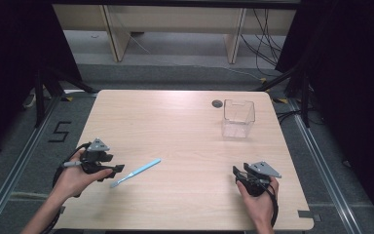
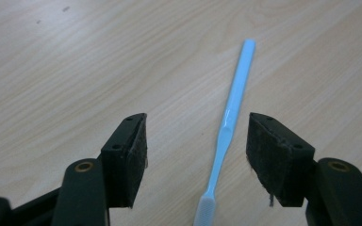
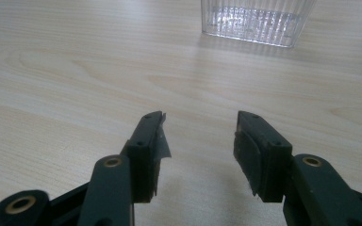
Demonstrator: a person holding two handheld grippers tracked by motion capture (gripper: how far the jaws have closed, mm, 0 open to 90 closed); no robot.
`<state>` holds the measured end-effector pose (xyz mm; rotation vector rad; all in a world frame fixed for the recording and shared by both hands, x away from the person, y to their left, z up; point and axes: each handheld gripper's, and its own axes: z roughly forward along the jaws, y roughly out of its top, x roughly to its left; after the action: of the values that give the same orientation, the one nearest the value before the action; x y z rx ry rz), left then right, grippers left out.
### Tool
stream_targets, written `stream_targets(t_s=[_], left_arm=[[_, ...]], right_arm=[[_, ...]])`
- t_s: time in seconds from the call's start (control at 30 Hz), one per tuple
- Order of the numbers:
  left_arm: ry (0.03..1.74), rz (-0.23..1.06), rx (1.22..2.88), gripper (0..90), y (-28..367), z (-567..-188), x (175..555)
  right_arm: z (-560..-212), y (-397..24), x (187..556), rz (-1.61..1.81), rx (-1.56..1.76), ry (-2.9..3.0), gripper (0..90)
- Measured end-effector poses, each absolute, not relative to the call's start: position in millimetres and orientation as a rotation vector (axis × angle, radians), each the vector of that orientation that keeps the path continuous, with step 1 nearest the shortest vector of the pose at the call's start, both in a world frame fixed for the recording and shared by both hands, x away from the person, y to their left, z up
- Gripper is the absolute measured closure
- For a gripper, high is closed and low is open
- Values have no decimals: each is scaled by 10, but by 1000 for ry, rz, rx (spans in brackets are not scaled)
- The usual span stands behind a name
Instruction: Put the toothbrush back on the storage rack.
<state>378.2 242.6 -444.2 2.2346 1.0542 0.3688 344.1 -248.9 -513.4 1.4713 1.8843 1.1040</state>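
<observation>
Nearest the table's (image 1: 185,204) front edge, at its right-hand corner, the right gripper (image 1: 240,171) rests low in the person's hand. Its jaws stand wide apart with bare wood between them; nothing held. Right gripper view: both pads clear of everything, clear ribbed container (image 3: 257,19) ahead across open table.

Toward the table's front-left corner, the left gripper (image 1: 118,168) is held in the other hand, jaws pointing at the light-blue toothbrush (image 1: 136,172). Left gripper view: jaws wide open, toothbrush lying flat on the wood in the gap, nearer the right-hand pad, touching neither pad. Bristle end sits closest to the gripper, handle running away from it. Not gripped.

Toothbrush lies left of the table's middle, slanting, just beside the left gripper's tips.

Farther back, toward the table's rear right, the clear container (image 1: 238,118) stands upright, well apart from the toothbrush. A small dark round grommet (image 1: 217,103) sits just left of it, near the rear edge.
</observation>
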Motion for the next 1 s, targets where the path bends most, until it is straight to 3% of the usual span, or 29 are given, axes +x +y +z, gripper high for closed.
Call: stream_targets(t_s=[0.33, 0.5, 0.67, 1.0], left_arm=[[913, 270, 2499, 403, 2202, -4433, 3957], [820, 223, 2635, 489, 2071, -4478, 4067], [835, 127, 2730, 523, 1960, -4535, 4162], [813, 94, 2838, 567, 1752, -4615, 4296]], right_arm=[[-5138, -2514, 3461, 1104, 1438, 1902, 526], [-5146, -2506, 3465, 1115, 1430, 1895, 526], [-5147, -2510, 3473, 1095, 1410, 1902, 525], [-5146, -2502, 3473, 1093, 1417, 1910, 524]])
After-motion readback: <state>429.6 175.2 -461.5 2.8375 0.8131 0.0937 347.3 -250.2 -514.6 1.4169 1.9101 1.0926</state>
